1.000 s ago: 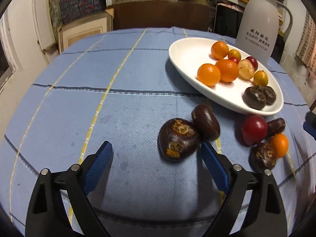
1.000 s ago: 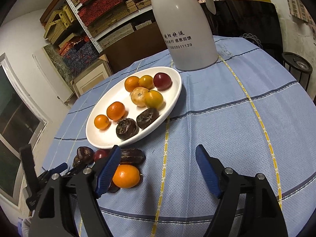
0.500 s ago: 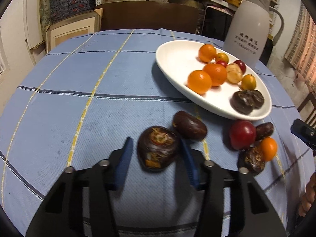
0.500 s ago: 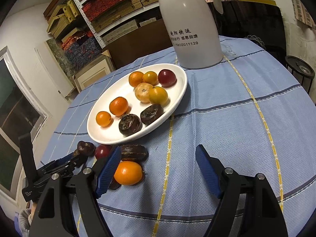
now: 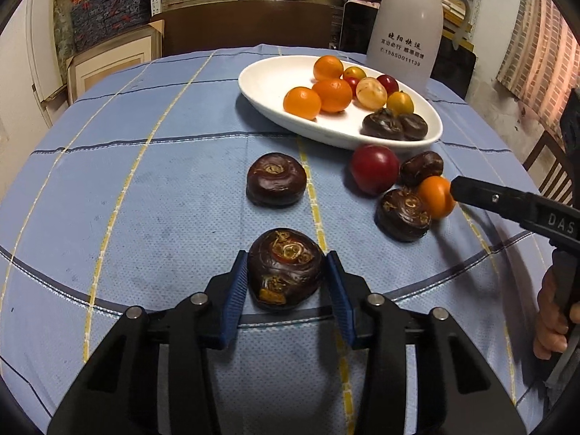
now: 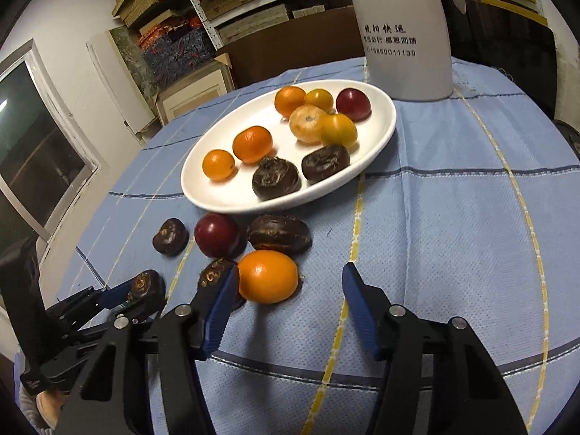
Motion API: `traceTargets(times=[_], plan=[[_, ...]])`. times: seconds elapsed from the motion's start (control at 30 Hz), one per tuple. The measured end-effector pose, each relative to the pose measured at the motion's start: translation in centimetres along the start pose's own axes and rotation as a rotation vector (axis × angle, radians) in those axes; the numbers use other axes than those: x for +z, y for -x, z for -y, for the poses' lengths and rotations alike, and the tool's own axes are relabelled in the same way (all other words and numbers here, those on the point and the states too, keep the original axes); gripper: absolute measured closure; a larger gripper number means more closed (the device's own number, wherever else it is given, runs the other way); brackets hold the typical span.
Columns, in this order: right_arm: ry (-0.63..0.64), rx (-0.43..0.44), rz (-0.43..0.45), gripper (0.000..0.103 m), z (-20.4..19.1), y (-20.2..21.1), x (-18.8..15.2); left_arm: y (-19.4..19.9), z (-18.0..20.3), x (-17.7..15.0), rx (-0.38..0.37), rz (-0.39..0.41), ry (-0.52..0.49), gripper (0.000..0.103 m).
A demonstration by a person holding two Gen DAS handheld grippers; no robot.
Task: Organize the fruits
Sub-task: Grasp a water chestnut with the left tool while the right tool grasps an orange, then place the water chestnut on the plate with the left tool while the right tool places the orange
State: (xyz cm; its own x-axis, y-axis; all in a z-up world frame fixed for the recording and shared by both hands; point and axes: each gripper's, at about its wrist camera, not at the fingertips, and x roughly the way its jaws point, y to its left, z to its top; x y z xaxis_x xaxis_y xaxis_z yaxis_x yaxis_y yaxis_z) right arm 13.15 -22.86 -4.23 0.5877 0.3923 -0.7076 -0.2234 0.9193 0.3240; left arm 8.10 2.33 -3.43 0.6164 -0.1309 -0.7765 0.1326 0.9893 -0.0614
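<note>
Blue checked cloth [image 5: 145,217] is covering the round table, and nearest the left camera the left gripper [image 5: 286,282] is clamping a dark water chestnut [image 5: 284,275] between its blue pads, low over the cloth. On the other side, the right gripper [image 6: 286,297] is closing around a small orange [image 6: 267,276]; its left pad is touching the fruit while the right pad is standing clear, so nothing is gripped yet. Just beyond, a red plum [image 6: 216,235] and more dark chestnuts are lying loose beside the orange. Farther back, the white plate [image 6: 384,134] is holding oranges, yellow fruits, a plum and two chestnuts, with a white jug [image 6: 402,29] behind it. The one-sided contact is likely risking a push: the round orange could be rolling into the neighbouring chestnut instead of seating. The held chestnut's lumpy, glossy skin may be slipping if carried tilted toward the crowded plate.
</note>
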Motion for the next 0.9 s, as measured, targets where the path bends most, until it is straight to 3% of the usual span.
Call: traceTargets(times=[0.37,0.53,0.8,0.9], plan=[[0.021,0.047,-0.022,0.052,-1.1,-1.2,-0.4,-0.1,0.8,-0.2,0.02,-0.006,-0.027,0.061],[0.034,0.06,-0.033,0.064,-1.7,-1.8,-0.7,-0.1,1.1,-0.2,0.04,-0.007,-0.046,0.061],[0.029,0.049,-0.023,0.064,-1.5,-1.3,-0.7,0.2,1.1,-0.2,-0.007,0.003,-0.041,0.061],[-0.001,0.055,0.019,0.064,-0.8,0.0,-0.3,1.0,1.3,-0.2,-0.016,0.041,-0.042,0.061]])
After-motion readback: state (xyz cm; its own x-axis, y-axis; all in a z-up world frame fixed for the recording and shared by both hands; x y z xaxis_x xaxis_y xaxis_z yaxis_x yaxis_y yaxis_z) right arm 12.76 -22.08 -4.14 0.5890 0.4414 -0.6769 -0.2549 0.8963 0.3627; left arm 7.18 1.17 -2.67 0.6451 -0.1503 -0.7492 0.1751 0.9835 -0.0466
